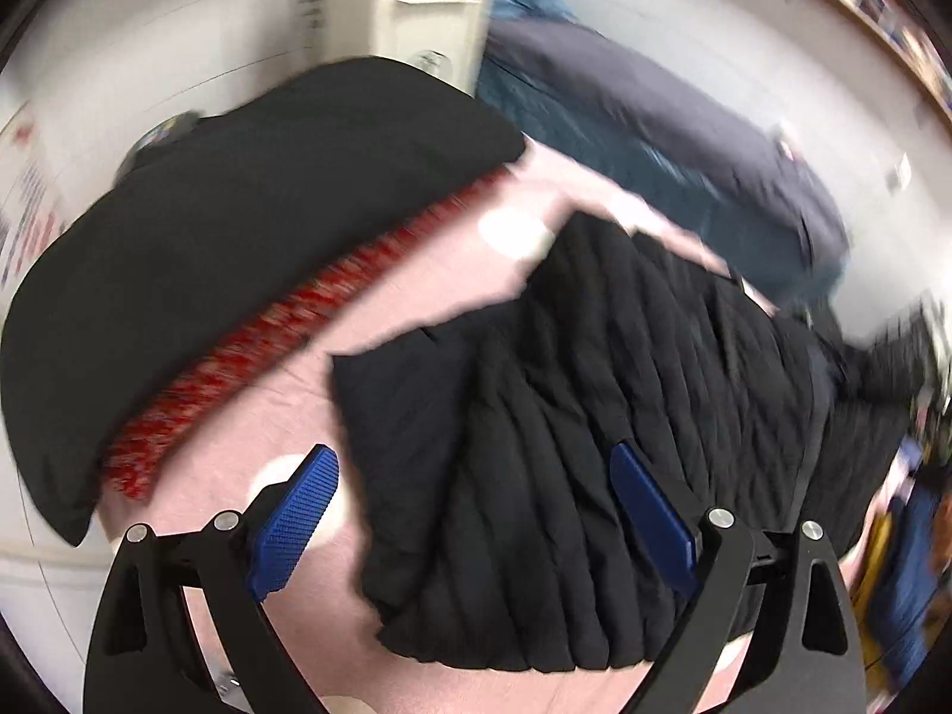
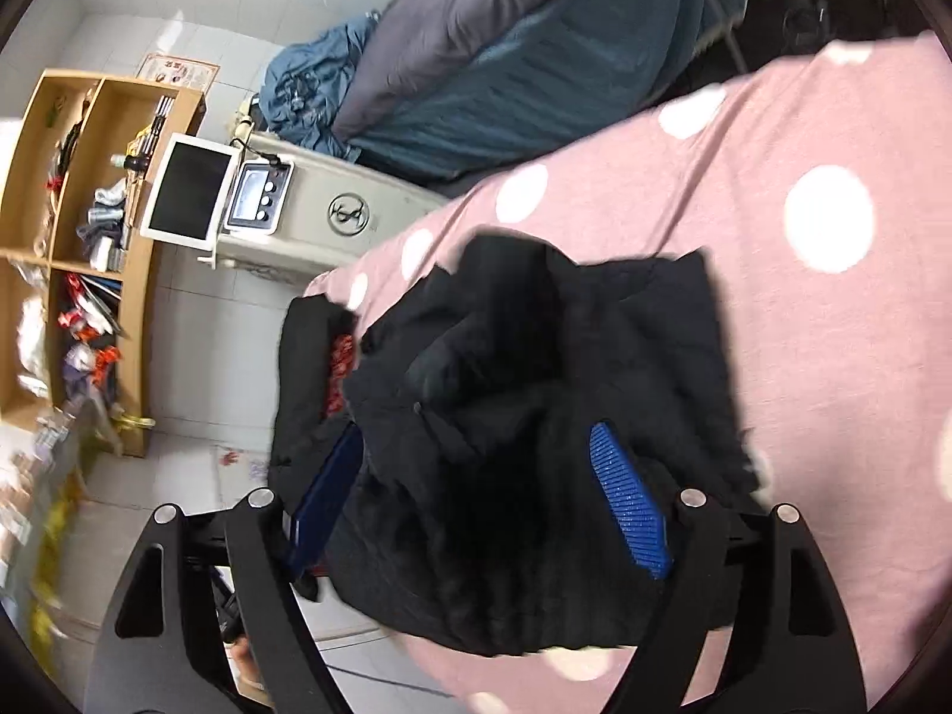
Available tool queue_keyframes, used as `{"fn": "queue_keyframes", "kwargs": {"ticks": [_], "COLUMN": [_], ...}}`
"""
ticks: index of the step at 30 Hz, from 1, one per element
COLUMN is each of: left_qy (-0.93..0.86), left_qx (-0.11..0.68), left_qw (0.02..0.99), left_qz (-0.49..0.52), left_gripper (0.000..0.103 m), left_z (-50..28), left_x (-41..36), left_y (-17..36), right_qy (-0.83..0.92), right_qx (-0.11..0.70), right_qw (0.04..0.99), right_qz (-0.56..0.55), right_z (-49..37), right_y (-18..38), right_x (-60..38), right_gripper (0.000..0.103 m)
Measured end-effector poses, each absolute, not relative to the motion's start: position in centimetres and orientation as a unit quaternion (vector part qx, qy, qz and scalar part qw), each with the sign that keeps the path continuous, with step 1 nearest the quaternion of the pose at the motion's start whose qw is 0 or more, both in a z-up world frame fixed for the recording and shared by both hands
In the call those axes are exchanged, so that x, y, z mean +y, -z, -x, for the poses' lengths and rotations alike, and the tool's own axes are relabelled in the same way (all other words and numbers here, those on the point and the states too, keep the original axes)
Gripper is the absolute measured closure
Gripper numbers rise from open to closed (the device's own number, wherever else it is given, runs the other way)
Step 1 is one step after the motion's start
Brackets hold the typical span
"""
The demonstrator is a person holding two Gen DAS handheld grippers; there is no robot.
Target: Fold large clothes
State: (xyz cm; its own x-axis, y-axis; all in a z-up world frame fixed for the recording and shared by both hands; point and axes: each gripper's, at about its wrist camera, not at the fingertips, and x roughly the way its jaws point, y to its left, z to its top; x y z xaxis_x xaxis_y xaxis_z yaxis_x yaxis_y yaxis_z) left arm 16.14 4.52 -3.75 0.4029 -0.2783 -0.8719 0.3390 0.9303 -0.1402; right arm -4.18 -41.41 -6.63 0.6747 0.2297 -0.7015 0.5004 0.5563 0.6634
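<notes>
Below the left gripper [image 1: 476, 526], whose blue pads [image 1: 294, 520] are spread wide with nothing pressed between them, a black quilted garment [image 1: 595, 446] is spread on a pink sheet with white dots [image 1: 279, 392]. The left pad is seen over bare sheet just beside the garment's edge, the right pad over the quilted fabric itself. To the left of and beyond this gripper a second black piece with a red-flecked band [image 1: 256, 327] is laid across the sheet. Farther ahead a cream-coloured cabinet [image 1: 416, 12] is seen, and ahead to the right grey and teal bedding [image 1: 654, 113]. This view is blurred.

From the right wrist, the right gripper [image 2: 482, 500] is likewise seen wide open, its pads standing clear on either side of a rumpled heap of the same black garment [image 2: 535, 387], which rises between them; whether fabric brushes the pads cannot be told. Left of this gripper a wooden shelf [image 2: 143, 321] crowded with small items is shown, with a white tablet [image 2: 187, 199] near it. To the right the dotted sheet [image 2: 833, 357] stretches away.
</notes>
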Motion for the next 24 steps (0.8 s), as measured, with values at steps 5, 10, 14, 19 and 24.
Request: {"fn": "queue_keyframes", "kwargs": {"ticks": [5,10,14,19,24], "left_qy": [0.212,0.218,0.217,0.182,0.131], "left_qx": [0.511,0.522,0.525,0.512,0.557], "left_qw": [0.826,0.819,0.82,0.837,0.817], "left_qz": [-0.106,-0.101,-0.074,-0.069,-0.07], "left_gripper": [0.009,0.03,0.081,0.087,0.082], "left_z": [-15.5,-16.8,-17.7,-20.1,-22.9], "left_x": [0.5,-0.8,-0.5,0.8,-0.4], "left_y": [6.4,8.5,7.7,6.2,10.4], "right_qy": [0.125,0.105,0.115,0.153,0.186], "right_qx": [0.479,0.545,0.519,0.47,0.512], "right_qw": [0.821,0.805,0.815,0.841,0.804], "right_qz": [-0.286,-0.211,-0.228,-0.219,-0.238], "right_z": [3.8,2.0,2.5,2.9,0.8], "right_y": [7.4,11.8,11.0,8.1,11.9], "right_x": [-39.3,-36.9,-36.9,-37.9,-38.7], "right_gripper": [0.024,0.05,0.089,0.092,0.092]}}
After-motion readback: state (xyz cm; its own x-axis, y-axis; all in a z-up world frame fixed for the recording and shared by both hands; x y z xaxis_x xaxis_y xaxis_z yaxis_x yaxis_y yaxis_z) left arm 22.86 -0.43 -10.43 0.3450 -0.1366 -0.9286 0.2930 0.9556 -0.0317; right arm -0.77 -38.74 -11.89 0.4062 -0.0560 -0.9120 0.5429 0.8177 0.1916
